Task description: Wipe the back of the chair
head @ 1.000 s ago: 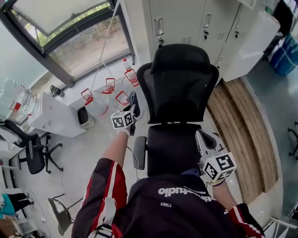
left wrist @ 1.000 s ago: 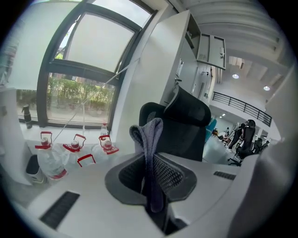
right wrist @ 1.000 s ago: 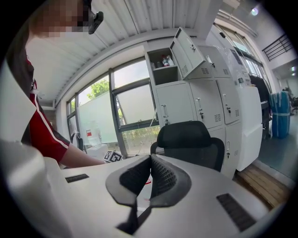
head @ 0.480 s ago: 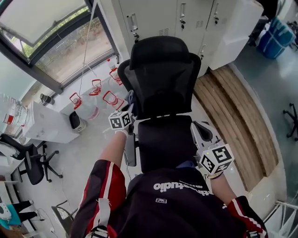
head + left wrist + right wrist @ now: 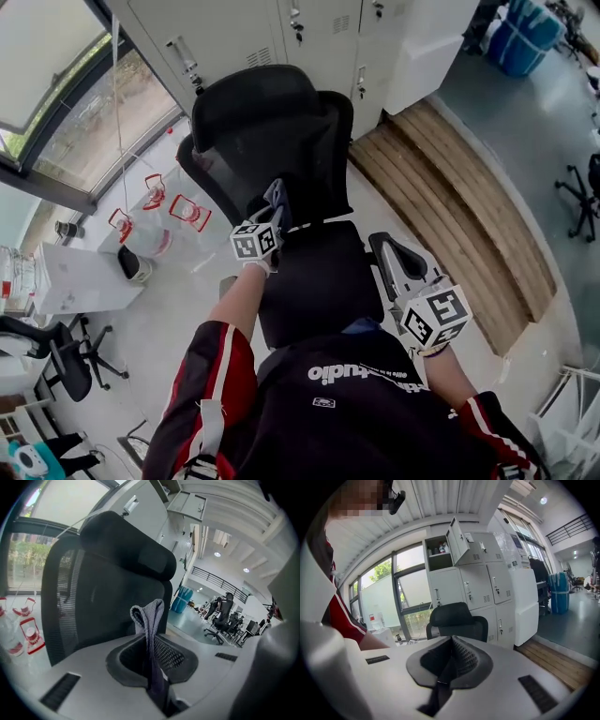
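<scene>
As the person stands over the seat (image 5: pixel 314 291), the left gripper (image 5: pixel 151 641) is clamped on a grey cloth (image 5: pixel 148 616), held close to the chair back (image 5: pixel 295 155), low on its mesh; contact unclear. The right gripper (image 5: pixel 452 643) is closed on nothing, low beside the seat. Wiping looks barely begun, with most of the mesh and the headrest (image 5: pixel 253 98) left to do.

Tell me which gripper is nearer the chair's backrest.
Left. The left gripper, shut on a grey cloth, is close at the lower mesh of the backrest; the right gripper sits back beside the seat, shut and empty.
</scene>
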Tool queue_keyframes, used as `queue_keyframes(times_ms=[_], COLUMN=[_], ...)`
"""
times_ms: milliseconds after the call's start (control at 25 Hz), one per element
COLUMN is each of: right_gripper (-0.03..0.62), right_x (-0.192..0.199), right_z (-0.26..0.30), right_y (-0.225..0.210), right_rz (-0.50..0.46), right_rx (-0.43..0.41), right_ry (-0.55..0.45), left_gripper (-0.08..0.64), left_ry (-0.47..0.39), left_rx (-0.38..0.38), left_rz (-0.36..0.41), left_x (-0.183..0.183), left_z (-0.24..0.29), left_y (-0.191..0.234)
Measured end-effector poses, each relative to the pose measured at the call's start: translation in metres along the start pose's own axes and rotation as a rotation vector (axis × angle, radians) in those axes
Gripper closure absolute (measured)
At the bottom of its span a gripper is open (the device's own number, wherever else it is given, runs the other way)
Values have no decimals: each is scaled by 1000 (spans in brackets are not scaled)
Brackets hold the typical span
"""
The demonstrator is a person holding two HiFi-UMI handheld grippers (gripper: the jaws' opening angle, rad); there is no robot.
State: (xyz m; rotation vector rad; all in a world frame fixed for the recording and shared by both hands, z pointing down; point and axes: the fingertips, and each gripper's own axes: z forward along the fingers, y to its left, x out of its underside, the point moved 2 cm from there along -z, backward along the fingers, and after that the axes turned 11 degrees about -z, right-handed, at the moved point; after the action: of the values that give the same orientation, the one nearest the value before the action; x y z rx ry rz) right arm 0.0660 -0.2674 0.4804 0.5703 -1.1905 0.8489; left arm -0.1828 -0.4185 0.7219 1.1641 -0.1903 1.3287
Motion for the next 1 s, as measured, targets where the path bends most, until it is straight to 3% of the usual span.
queue_keyframes(times_ms=[600, 1000], right_gripper=[578, 578], right_x=[51, 68], right_z=[-21, -18], right_y=[-114, -132], right_rz=[72, 80], right_rx=[154, 177], right_ry=[127, 175], left_gripper=[506, 506], left_ry=[196, 231], left_rx=[153, 134], left_rz=[58, 29], left_x=[77, 99], left_z=[173, 209], left_y=[-89, -81])
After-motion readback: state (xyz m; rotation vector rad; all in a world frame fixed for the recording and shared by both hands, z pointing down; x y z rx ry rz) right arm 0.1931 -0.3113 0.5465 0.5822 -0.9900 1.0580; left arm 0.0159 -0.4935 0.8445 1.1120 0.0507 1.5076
